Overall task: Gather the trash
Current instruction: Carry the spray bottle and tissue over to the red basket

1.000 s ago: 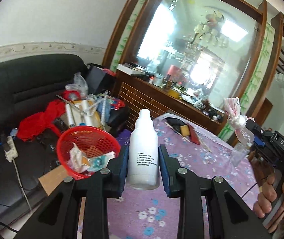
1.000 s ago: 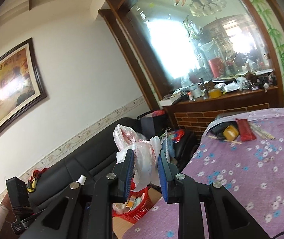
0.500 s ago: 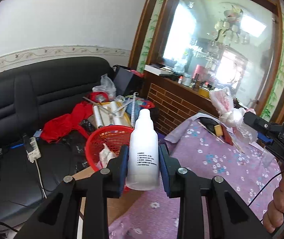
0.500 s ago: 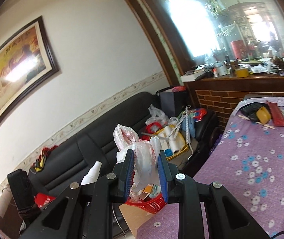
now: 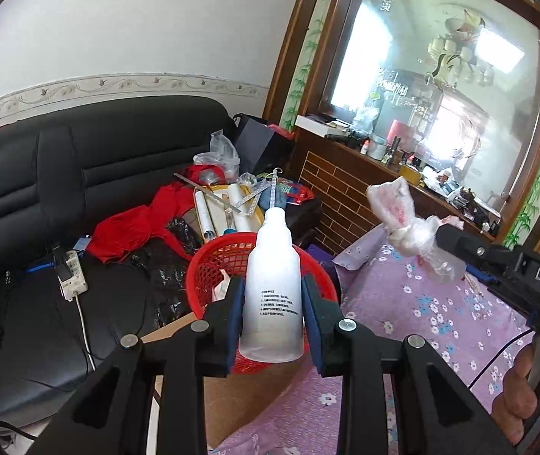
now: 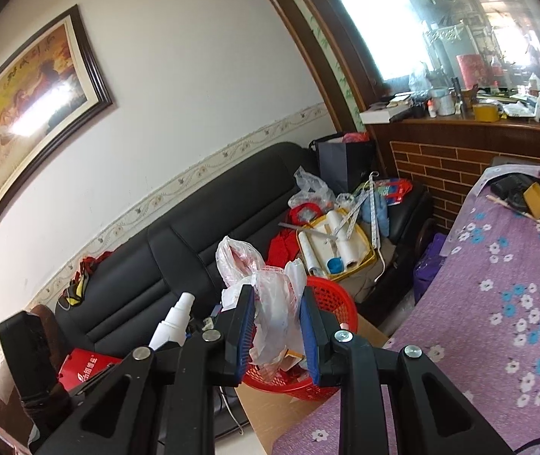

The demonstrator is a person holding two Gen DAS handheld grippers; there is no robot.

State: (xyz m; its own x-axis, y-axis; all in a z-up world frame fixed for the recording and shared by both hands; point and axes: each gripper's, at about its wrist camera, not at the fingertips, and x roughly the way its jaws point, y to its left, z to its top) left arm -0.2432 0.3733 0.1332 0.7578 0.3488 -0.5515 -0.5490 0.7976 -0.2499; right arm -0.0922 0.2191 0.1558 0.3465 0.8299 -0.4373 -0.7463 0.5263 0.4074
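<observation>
My left gripper (image 5: 272, 303) is shut on a white plastic bottle (image 5: 273, 292), held upright in front of the red mesh basket (image 5: 213, 261), which holds some scraps. My right gripper (image 6: 275, 337) is shut on a crumpled clear plastic bag with red print (image 6: 266, 295), held just in front of the same basket (image 6: 334, 299). In the left wrist view the bag (image 5: 406, 220) hangs to the right of the basket, over the table edge. The bottle's nozzle (image 6: 177, 314) shows at the left in the right wrist view.
The basket sits on a cardboard box (image 5: 247, 394) beside a table with a purple flowered cloth (image 5: 414, 303). A black sofa (image 5: 23, 197) carries red cloth, rolls, bags and a power strip (image 5: 69, 273). A brick-fronted counter (image 6: 459, 151) stands at the back.
Both grippers have swung left toward the sofa and basket, still holding the bottle and the bag. The basket now sits directly behind both held items.
</observation>
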